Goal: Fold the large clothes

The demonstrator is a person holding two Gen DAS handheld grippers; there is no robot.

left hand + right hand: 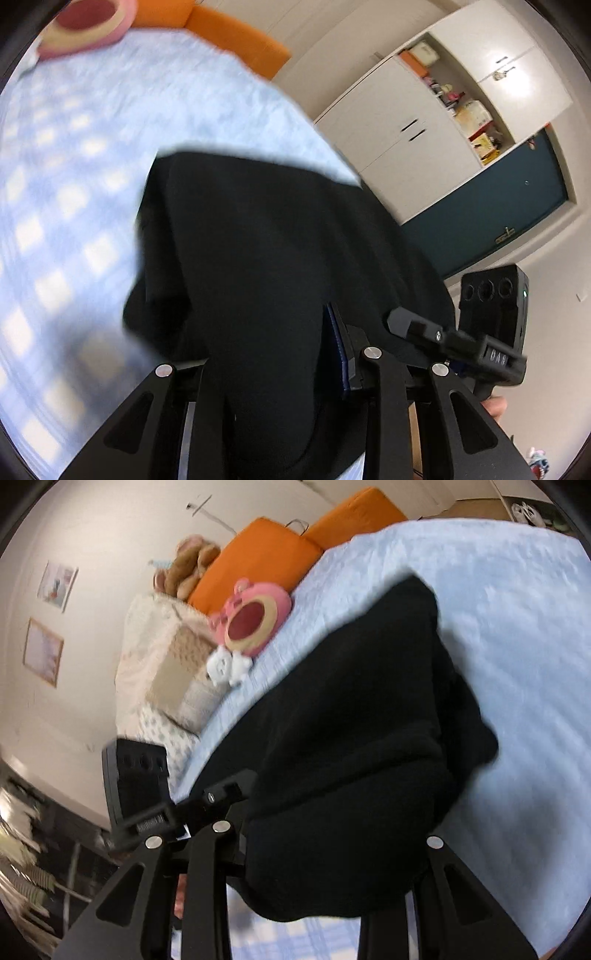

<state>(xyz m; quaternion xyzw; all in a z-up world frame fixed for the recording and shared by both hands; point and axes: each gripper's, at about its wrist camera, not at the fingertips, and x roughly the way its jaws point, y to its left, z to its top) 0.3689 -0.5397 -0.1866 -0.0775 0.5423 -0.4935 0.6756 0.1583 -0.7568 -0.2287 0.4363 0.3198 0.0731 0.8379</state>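
A large black garment lies bunched on a pale blue checked bedspread. In the left wrist view my left gripper is shut on a fold of the black garment, and cloth covers its fingertips. In the right wrist view the black garment drapes over my right gripper, which is shut on it; its fingertips are hidden by cloth. The right gripper also shows in the left wrist view, close beside the left one. The left gripper shows in the right wrist view.
Orange cushions, a pink plush toy, a small white plush and a brown teddy sit at the head of the bed. White cupboards and a dark door stand beyond the bed.
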